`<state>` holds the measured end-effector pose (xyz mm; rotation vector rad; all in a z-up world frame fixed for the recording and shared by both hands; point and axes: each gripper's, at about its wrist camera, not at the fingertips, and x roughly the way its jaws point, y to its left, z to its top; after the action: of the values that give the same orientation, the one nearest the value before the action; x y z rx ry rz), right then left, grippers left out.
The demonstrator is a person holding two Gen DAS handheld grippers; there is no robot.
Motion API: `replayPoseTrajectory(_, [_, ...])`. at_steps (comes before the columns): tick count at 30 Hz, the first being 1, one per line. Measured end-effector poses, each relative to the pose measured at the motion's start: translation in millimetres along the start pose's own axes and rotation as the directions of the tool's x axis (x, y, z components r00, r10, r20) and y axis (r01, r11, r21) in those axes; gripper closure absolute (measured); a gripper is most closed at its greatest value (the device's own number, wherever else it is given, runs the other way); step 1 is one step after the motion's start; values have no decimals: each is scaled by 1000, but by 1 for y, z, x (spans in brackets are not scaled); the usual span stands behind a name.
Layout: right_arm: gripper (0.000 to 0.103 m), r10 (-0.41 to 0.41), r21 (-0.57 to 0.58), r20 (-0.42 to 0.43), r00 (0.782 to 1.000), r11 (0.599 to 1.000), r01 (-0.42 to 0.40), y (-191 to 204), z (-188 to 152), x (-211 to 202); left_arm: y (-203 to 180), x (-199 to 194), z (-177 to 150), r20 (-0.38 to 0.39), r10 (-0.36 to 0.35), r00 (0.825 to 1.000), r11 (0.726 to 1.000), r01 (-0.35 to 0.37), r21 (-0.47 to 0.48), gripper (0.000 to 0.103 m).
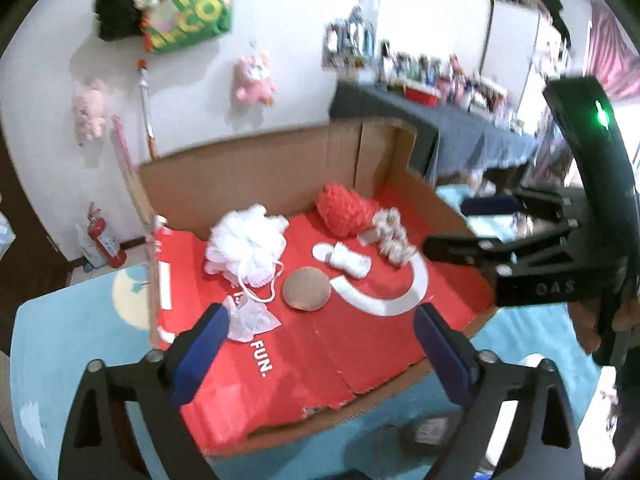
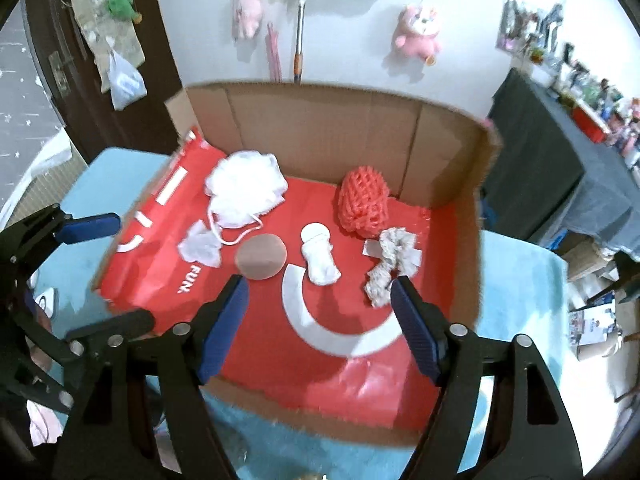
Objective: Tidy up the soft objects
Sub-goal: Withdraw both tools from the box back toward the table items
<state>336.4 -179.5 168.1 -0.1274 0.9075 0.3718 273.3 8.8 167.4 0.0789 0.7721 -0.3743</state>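
A shallow cardboard box (image 1: 256, 184) (image 2: 340, 132) with a red printed floor holds several soft items. At the back left lies a white bath pouf (image 1: 246, 246) (image 2: 244, 190), at the back right a red net ball (image 1: 344, 210) (image 2: 364, 204). A patterned scrunchie (image 1: 394, 236) (image 2: 390, 266), a white sock (image 1: 346, 260) (image 2: 320, 258), a round brown pad (image 1: 307, 289) (image 2: 262, 257) and a crumpled white scrap (image 1: 250, 320) (image 2: 200, 246) lie nearer. My left gripper (image 1: 320, 316) hovers open above the box's front. My right gripper (image 2: 320, 286) is open too. Neither holds anything.
The box rests on a light blue surface (image 1: 72, 340) (image 2: 520, 280). Pink plush toys (image 1: 254, 80) (image 2: 418, 32) hang on the white wall behind. A dark-draped table (image 1: 460, 128) (image 2: 540, 160) crowded with bottles stands to the right, a fire extinguisher (image 1: 106, 240) to the left.
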Motion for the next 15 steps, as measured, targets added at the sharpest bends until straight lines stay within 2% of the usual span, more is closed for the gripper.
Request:
replayPoseTrajectory(6, [21,-27,1,128,991,1000,27,12,-37,-70,-22,-66,-20,154,43,987,999,-46,16,0])
replayPoseTrajectory(13, [20,-57,3,270,961,998,58,36,-87,-135,-49,-129,-59,297,101,950,994,-111,16,0])
replayPoseTrajectory(15, [20,-61,2,310,949,998,64,44,-102,-150,-55,-141,-71,322,94,942,995,-103,12,0])
